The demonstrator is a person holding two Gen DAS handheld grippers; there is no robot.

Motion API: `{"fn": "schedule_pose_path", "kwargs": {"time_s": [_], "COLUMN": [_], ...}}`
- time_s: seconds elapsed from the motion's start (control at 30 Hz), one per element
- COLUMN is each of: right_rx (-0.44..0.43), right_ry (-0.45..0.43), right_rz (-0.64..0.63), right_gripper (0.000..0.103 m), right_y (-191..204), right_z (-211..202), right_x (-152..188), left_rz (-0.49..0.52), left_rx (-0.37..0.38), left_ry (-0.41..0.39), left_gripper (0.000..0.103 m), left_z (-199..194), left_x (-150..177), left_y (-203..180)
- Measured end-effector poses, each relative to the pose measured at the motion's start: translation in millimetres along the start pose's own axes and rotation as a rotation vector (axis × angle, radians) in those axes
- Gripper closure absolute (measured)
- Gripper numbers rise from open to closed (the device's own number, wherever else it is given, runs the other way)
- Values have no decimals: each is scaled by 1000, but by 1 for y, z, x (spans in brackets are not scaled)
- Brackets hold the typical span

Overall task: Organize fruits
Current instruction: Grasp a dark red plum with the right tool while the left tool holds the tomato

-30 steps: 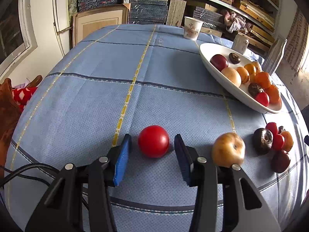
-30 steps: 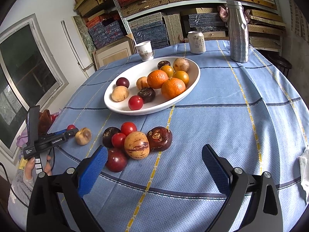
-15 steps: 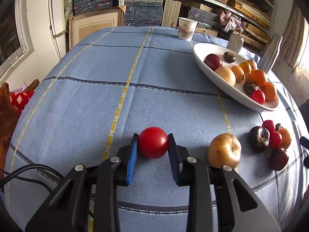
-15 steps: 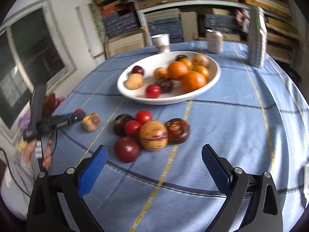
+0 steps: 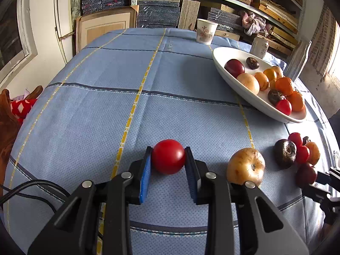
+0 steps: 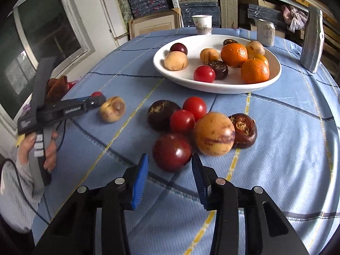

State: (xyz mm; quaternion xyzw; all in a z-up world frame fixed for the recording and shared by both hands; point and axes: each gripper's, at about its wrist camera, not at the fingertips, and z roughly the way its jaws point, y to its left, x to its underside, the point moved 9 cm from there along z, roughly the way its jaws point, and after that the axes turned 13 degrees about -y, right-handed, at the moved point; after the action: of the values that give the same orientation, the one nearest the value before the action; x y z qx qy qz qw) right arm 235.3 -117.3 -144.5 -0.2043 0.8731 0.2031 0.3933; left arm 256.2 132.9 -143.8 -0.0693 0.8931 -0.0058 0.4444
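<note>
My left gripper (image 5: 168, 149) is shut on a red tomato (image 5: 168, 157) that rests on the blue tablecloth. A tan fruit (image 5: 245, 166) lies just to its right. My right gripper (image 6: 170, 156) is low over the cloth, its jaws closing. A dark red plum (image 6: 172, 152) sits between the fingertips, mostly beyond them, with a small gap at the left pad. Behind the plum lie two red tomatoes (image 6: 188, 114), a striped orange fruit (image 6: 214, 133) and two dark brown fruits (image 6: 243, 130). The white bowl (image 6: 212, 88) farther back holds several fruits.
A paper cup (image 6: 201, 24), a can (image 6: 265, 32) and a metal bottle (image 6: 312, 40) stand behind the bowl. A person's hand (image 6: 40, 148) holds the left gripper at the table's left edge. Shelves of boxes line the far wall.
The left jaws closed onto the red tomato and have stayed there. The right gripper moved forward and down to the fruit cluster, and its jaws narrowed from wide open to around the dark red plum.
</note>
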Motion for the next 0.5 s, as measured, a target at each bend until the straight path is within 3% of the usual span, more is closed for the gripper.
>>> {"fn": "schedule_pose_path", "kwargs": {"time_s": [0.37, 0.5], "right_rx": [-37, -42], "right_ry": [12, -62], "right_rz": [64, 65], "right_gripper": [65, 65], "right_y": [-2, -3], "right_z": [8, -15], "right_x": [-3, -11], "left_rz": [-17, 1], "left_rx": [24, 35], "left_ry": [-3, -33], "left_gripper": [74, 74], "left_z": [0, -9], "left_x": [1, 0], "left_y": [-1, -8]}}
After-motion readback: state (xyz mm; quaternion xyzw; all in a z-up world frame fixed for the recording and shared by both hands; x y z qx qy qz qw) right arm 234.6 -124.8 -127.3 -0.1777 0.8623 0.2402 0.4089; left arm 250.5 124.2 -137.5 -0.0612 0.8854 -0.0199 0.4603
